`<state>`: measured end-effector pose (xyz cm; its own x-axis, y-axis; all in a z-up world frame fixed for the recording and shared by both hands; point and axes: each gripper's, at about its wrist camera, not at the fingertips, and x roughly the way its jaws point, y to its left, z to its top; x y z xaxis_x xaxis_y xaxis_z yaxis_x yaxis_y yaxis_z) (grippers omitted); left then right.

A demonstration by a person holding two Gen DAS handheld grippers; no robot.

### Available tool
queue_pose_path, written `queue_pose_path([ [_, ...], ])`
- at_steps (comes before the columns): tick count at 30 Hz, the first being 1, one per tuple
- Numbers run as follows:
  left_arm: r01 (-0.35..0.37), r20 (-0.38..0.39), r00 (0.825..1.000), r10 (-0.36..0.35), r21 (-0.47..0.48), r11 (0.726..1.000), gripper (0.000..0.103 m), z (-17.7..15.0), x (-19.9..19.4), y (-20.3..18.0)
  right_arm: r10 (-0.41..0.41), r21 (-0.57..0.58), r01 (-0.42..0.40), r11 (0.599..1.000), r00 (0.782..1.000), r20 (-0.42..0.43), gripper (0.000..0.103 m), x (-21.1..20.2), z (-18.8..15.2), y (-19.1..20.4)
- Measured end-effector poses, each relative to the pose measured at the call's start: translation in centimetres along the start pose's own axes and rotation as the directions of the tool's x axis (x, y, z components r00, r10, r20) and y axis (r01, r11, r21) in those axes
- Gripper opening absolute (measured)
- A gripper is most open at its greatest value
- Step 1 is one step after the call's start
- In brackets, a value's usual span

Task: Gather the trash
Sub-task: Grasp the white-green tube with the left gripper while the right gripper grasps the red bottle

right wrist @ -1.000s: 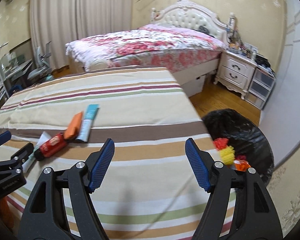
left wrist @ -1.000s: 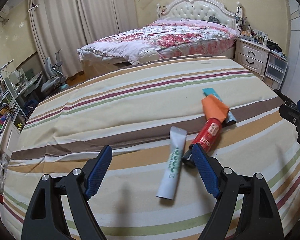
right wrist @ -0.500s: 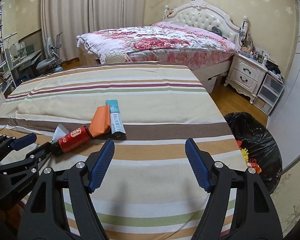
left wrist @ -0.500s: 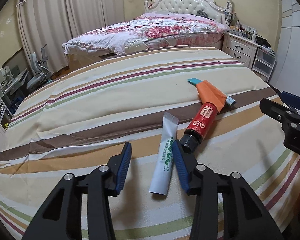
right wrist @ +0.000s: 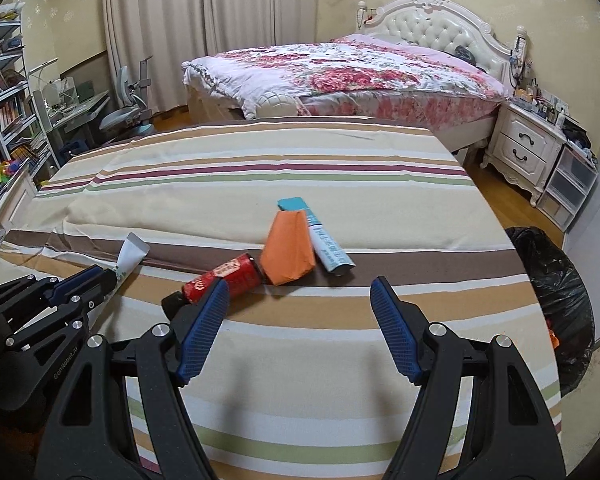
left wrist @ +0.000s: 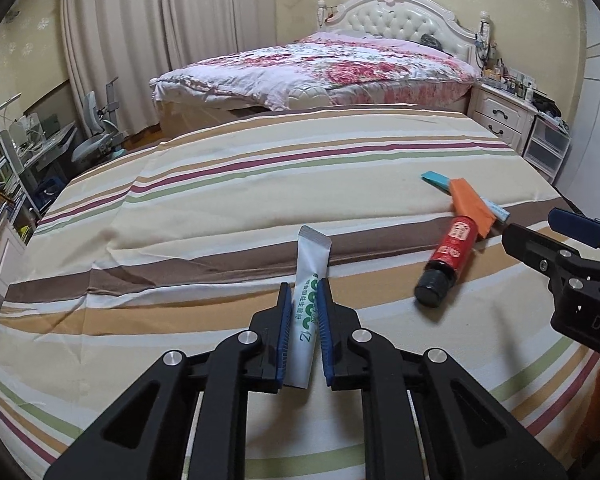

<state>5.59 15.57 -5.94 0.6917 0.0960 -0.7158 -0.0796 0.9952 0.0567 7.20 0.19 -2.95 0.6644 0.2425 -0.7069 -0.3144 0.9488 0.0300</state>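
A white tube with green print (left wrist: pixel 311 254) lies on the striped bedcover (left wrist: pixel 220 208). My left gripper (left wrist: pixel 303 285) is closing on it, and both blue pads press its sides. To its right lie a red bottle with a black cap (left wrist: pixel 454 250), an orange packet (left wrist: pixel 470 204) and a teal-and-white tube (left wrist: pixel 436 179). My right gripper (right wrist: pixel 298 284) stands open just short of the red bottle (right wrist: pixel 228 276) and orange packet (right wrist: pixel 290 248), holding nothing. The right wrist view shows the left gripper (right wrist: pixel 96 280) at the left on the white tube (right wrist: pixel 134 250).
A black trash bag (right wrist: pixel 556 288) with coloured scraps sits on the floor off the bedcover's right edge. Beyond stand a floral bed (right wrist: pixel 340 72), a white nightstand (right wrist: pixel 524 148) and plastic drawers (right wrist: pixel 572 184). A desk, chair and shelves fill the left side.
My left gripper moved right over the white tube and its jaws went from wide open to pressed on it. My right gripper swung left toward the red bottle, still open.
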Motion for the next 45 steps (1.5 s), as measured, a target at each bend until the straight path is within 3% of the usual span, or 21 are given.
queue_pose_path([
  [5, -0.077, 0.012, 0.997, 0.078, -0.024, 0.997, 0.014, 0.1, -0.2, 2.5, 0.027, -0.040, -0.029, 0.999, 0.998, -0.048, 0.067, 1.5, 0.3, 2.8],
  [13, -0.056, -0.011, 0.998, 0.055, -0.082, 0.995, 0.014, -0.2, 0.1, 4.2, 0.017, -0.042, -0.021, 0.999, 0.995, -0.099, 0.062, 3.1, 0.7, 4.4],
  [28, -0.040, -0.013, 0.999, 0.039, -0.092, 0.995, 0.014, -0.3, 0.3, 4.7, 0.001, -0.045, -0.008, 0.999, 0.990, -0.138, 0.059, 1.1, -2.6, 1.0],
  [41, -0.048, -0.012, 0.999, 0.047, -0.090, 0.995, 0.014, -0.5, 0.4, 4.7, -0.045, 0.019, 0.049, 0.999, 0.989, -0.139, 0.066, -1.0, -5.1, -2.5],
  [45, -0.052, -0.013, 0.999, 0.052, -0.088, 0.995, 0.014, -0.4, 0.5, 4.6, -0.048, 0.018, 0.049, 0.999, 0.996, -0.070, 0.072, -1.1, -6.2, -2.1],
])
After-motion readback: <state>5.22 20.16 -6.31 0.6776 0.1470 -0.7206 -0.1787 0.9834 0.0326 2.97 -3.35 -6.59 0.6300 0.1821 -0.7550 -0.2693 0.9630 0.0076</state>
